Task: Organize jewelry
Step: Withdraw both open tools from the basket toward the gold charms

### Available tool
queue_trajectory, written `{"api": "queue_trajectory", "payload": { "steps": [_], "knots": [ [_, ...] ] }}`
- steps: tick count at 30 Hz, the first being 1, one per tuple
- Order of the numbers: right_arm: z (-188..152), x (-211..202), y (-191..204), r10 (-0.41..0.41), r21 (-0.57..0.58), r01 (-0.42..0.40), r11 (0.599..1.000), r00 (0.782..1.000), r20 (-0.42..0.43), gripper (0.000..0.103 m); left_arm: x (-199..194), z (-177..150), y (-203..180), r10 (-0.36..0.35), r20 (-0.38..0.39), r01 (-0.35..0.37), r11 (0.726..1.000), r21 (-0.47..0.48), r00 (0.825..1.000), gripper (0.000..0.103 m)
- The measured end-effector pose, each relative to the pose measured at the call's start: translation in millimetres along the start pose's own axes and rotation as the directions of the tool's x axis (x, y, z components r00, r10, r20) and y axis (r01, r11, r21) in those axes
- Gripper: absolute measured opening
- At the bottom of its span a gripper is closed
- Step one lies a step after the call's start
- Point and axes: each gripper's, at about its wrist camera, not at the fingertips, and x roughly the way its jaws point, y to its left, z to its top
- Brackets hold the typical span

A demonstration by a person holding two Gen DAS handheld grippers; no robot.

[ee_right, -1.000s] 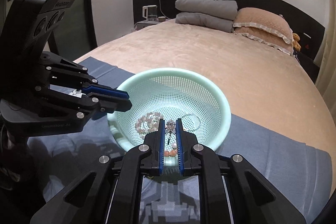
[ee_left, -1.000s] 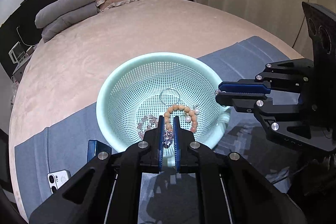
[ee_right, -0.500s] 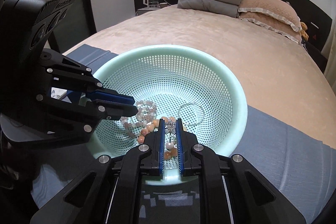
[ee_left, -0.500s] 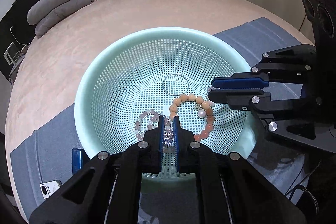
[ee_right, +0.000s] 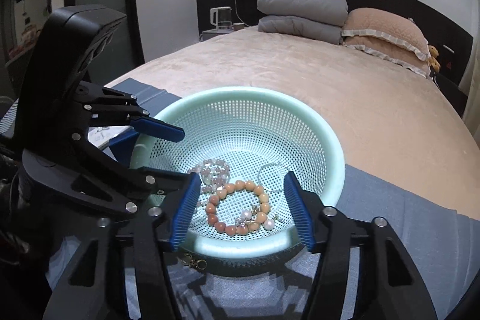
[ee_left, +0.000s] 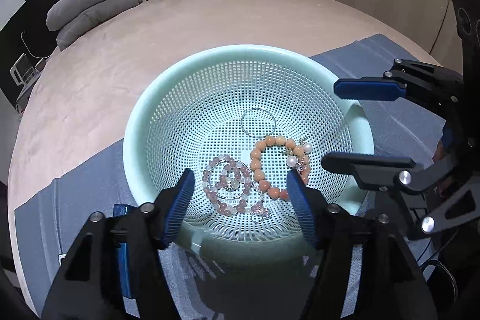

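A mint-green perforated basket [ee_left: 144, 140] [ee_right: 330, 137] sits on a grey cloth on the bed. Inside lie an orange bead bracelet [ee_left: 258, 167] [ee_right: 223, 194], a pale pink bead bracelet [ee_left: 223, 170] [ee_right: 211, 167], a thin silver hoop [ee_left: 258, 122], pearl earrings [ee_left: 300, 158] [ee_right: 258, 218] and a small sparkly charm piece [ee_left: 261, 210]. My left gripper [ee_left: 243, 194] is open and empty above the basket's near side. My right gripper [ee_right: 240, 200] is open and empty above the near rim. A small gold-coloured piece [ee_right: 192, 261] lies on the cloth outside the basket.
The grey cloth [ee_left: 90, 188] [ee_right: 390, 200] covers the near end of the beige bed [ee_left: 150, 35]. A blue box [ee_left: 120, 212] lies left of the basket. Grey and pink pillows [ee_right: 303, 14] lie at the headboard. A kettle [ee_right: 222, 17] stands on the nightstand.
Both grippers were shut on small jewelry pieces over the basket. Both have opened, and the pieces now lie in the basket.
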Motion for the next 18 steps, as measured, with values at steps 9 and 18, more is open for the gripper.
{"api": "queue_trajectory", "payload": {
  "steps": [9,18],
  "knots": [
    [-12.7,-22.6,5.1,-0.057,-0.011,0.057,0.998,0.998,0.014,0.086,-20.8,-6.8,-7.1,0.081,0.017,-0.081,0.997,0.011,0.997,0.097],
    [-41.3,-34.6,15.2,-0.015,-0.006,0.015,1.0,0.999,-0.029,0.086,-40.1,-23.6,-6.5,0.107,0.0,-0.107,0.994,-0.009,0.994,0.097]
  ]
}}
